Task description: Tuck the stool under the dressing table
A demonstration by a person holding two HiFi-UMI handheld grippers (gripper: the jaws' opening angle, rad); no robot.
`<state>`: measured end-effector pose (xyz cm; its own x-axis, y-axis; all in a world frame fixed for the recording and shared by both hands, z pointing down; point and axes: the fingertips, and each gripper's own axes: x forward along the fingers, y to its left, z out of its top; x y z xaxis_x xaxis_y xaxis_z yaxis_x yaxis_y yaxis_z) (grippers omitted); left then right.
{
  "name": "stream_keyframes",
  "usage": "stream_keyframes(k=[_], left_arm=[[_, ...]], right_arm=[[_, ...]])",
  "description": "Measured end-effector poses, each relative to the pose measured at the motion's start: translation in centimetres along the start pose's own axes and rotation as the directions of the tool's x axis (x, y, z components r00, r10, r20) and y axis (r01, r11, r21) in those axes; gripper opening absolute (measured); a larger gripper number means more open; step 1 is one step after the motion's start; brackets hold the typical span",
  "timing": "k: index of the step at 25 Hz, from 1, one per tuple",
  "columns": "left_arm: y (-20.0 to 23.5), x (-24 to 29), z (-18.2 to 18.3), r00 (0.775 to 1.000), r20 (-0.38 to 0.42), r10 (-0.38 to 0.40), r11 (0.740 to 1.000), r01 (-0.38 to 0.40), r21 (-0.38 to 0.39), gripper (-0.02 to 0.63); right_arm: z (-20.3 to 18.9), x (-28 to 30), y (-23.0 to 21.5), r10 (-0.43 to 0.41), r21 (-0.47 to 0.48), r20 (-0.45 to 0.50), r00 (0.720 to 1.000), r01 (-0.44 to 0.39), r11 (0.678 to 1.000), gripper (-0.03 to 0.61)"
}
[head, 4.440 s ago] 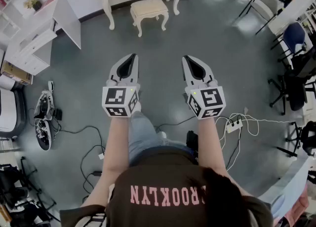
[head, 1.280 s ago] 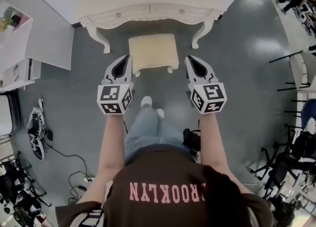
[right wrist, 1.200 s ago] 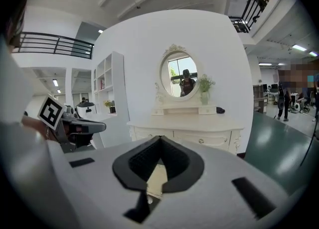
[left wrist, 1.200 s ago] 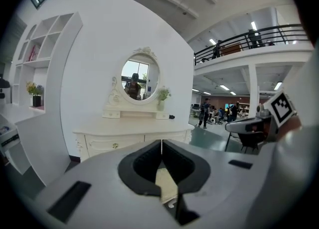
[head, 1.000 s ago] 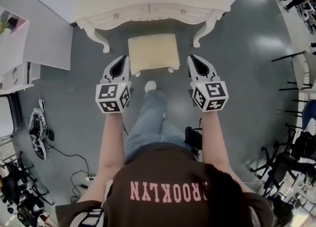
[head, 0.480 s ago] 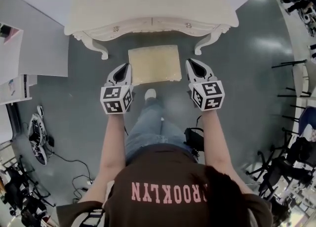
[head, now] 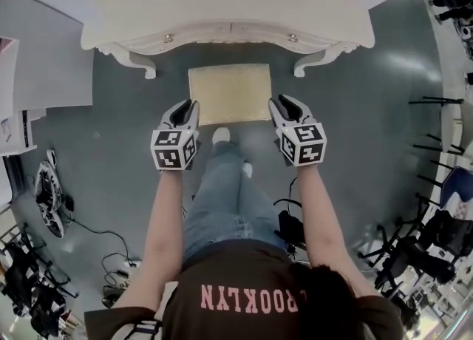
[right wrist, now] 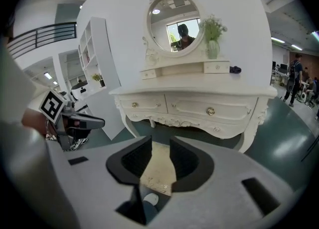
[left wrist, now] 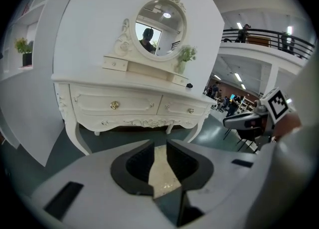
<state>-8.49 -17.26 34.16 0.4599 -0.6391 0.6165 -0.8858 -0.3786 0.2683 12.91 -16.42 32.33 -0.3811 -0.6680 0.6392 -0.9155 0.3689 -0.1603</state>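
Note:
The cream stool (head: 229, 94) stands on the grey floor just in front of the white dressing table (head: 229, 6), its far edge near the table's front. My left gripper (head: 187, 107) hangs at the stool's near left corner and my right gripper (head: 279, 102) at its near right corner. Both point down and forward. The jaws of both are opening, with a narrow gap and nothing between them. The stool's seat (left wrist: 160, 173) shows through the gap of the left gripper (left wrist: 159, 146). It also shows as the seat (right wrist: 157, 173) below the right gripper (right wrist: 160, 146).
The person's foot (head: 221, 136) is right by the stool's near edge. A white shelf unit (head: 15, 109) stands at the left, with shoes (head: 44, 191) and cables (head: 111, 257) on the floor. Chairs (head: 436, 235) crowd the right. A round mirror (left wrist: 160, 24) tops the table.
The person has come closer to the table. Both grippers have sunk and moved forward to the stool's near corners, and their jaws have parted a little.

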Motion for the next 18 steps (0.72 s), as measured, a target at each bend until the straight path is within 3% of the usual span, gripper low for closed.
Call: stream_keyframes(k=[2,9,18], left_arm=[[-0.1,1.2,-2.3,0.999,-0.034,-0.009,1.000,0.008,-0.022,0.124],[0.8,4.5,-7.5,0.994,-0.112,-0.020,0.999,0.015,-0.047,0.234],[1.9,7.6,-16.8,0.971,-0.238,-0.018,0.999,0.025,0.029,0.259]], right_arm=[[-2.3,1.0,-0.5,0.006,0.013,-0.030,1.000,-0.005,1.000,0.117],[-9.7,4.3,-1.9,0.059,0.084,-0.137,0.989,-0.048,0.995,0.242],[-19.6,9.1,-3.2,0.125,0.118,-0.248,0.961,-0.099,0.988,0.295]])
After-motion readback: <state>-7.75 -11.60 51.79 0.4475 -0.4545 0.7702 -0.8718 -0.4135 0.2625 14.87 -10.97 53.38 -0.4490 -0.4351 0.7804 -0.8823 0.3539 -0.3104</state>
